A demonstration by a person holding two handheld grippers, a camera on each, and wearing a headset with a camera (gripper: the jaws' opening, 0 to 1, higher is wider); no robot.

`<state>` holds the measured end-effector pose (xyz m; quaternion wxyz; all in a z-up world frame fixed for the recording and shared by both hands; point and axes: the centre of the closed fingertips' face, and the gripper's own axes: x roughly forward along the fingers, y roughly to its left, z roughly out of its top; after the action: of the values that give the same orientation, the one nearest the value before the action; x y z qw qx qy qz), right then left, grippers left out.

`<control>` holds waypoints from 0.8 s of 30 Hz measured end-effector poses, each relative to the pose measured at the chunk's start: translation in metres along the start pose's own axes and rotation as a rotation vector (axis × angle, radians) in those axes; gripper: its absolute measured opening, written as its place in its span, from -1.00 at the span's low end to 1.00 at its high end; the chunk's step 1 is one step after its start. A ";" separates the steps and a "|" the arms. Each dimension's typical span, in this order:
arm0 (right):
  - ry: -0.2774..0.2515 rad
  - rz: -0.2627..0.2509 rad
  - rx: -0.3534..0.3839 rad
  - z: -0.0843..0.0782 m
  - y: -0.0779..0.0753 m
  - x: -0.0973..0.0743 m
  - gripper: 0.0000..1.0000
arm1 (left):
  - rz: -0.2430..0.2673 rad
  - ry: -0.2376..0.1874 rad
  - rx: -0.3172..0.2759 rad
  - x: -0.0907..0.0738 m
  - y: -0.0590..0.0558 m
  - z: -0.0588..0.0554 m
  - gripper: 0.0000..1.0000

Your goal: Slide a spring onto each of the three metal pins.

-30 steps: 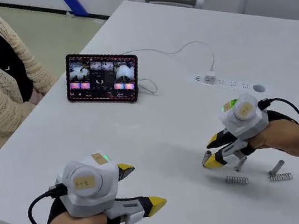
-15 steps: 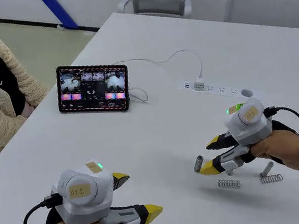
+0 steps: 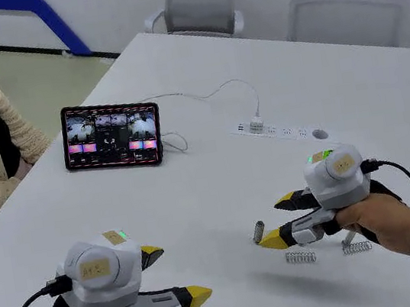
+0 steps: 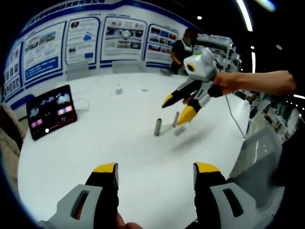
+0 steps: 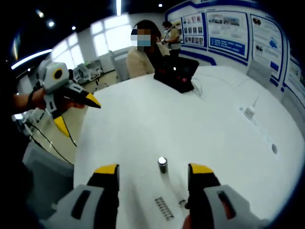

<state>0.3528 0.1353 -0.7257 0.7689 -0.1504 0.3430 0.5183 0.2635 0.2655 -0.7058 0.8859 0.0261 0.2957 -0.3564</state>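
Closest to you, your left gripper [image 3: 175,274] (white body, black jaws with yellow tips) hovers low over the white table [image 3: 195,193], jaws apart and nothing between them. Your right gripper [image 3: 278,222] is the same story: jaws spread, empty, with its yellow tips just beside a short grey metal pin [image 3: 258,231] standing upright on the table. In the right gripper view that pin sits dead ahead between the jaws.

Just beside your right hand lie a silver coil spring [image 3: 301,257] and a second spring [image 3: 356,247], both flat on the table, with a second pin [image 3: 347,239] half tucked under your hand.

So I'd say you're early on, since at least two springs are loose and need threading onto pins. The standing pin looks a bit ribbed in the head view, so it might already wear a spring, but honestly I can't tell.

Further back sit a black tablet [image 3: 112,135] with a lit screen and a white power strip [image 3: 275,130].
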 end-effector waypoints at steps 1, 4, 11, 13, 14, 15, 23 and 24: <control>-0.010 -0.004 0.007 0.000 0.001 -0.003 0.20 | -0.001 0.000 0.002 0.000 -0.001 0.001 0.30; -0.047 -0.031 0.036 0.000 -0.001 -0.008 0.22 | -0.002 0.000 0.002 0.002 0.000 0.002 0.33; -0.095 -0.067 0.080 -0.004 -0.003 -0.021 0.26 | -0.004 0.000 0.009 0.006 0.003 0.007 0.35; -0.108 -0.079 0.088 -0.005 -0.003 -0.025 0.27 | -0.007 0.001 0.015 0.007 0.003 0.009 0.35; -0.112 -0.084 0.093 -0.005 -0.003 -0.027 0.27 | -0.008 0.002 0.017 0.008 0.003 0.010 0.35; -0.116 -0.089 0.096 -0.006 -0.003 -0.029 0.28 | -0.009 0.002 0.019 0.009 0.003 0.011 0.36; -0.147 -0.134 0.138 -0.021 -0.005 -0.050 0.32 | -0.021 0.005 0.035 0.016 0.002 0.017 0.37; -0.152 -0.138 0.146 -0.022 -0.006 -0.052 0.32 | -0.022 0.005 0.036 0.017 0.001 0.018 0.38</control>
<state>0.3378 0.0836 -0.7070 0.8354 -0.0778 0.3094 0.4476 0.2828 0.2511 -0.7006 0.8805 0.0397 0.2918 -0.3715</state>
